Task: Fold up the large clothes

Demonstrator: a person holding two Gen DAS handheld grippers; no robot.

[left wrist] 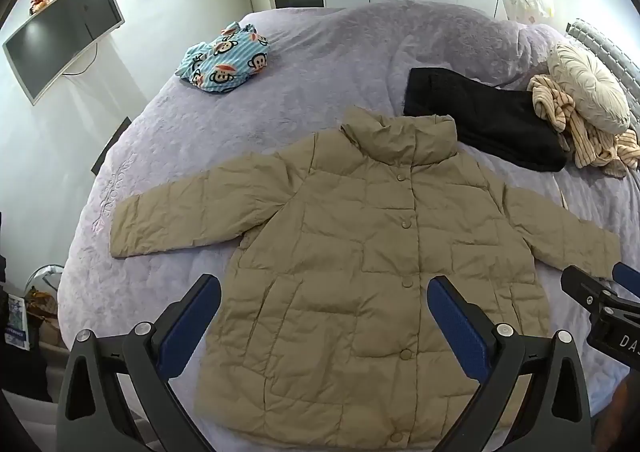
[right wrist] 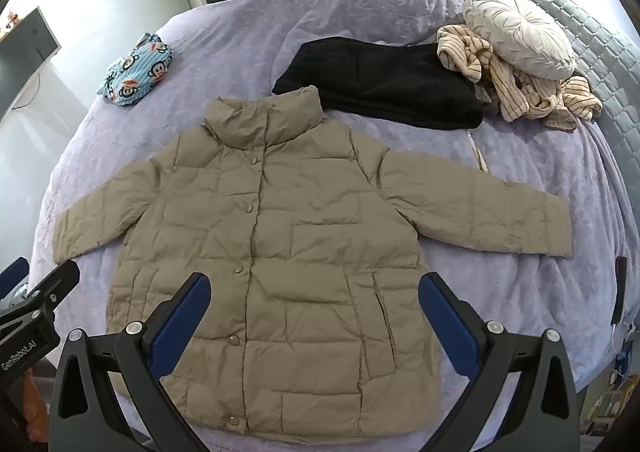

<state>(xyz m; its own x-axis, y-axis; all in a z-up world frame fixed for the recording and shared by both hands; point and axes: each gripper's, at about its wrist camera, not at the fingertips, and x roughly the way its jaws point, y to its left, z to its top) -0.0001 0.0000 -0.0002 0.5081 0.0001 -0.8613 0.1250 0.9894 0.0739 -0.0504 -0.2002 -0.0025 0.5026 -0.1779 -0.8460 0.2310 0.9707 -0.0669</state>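
The lavender bed is carrying the tan puffer jacket, lying flat, buttoned, sleeves spread. Beyond its collar a black garment is resting. You are holding the left claw and right claw released above the hem, gripping nothing.

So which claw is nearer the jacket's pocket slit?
Right. The right claw hovers open directly over the pocket slit on the tan jacket; the left claw hangs open over the buttoned front, further off.
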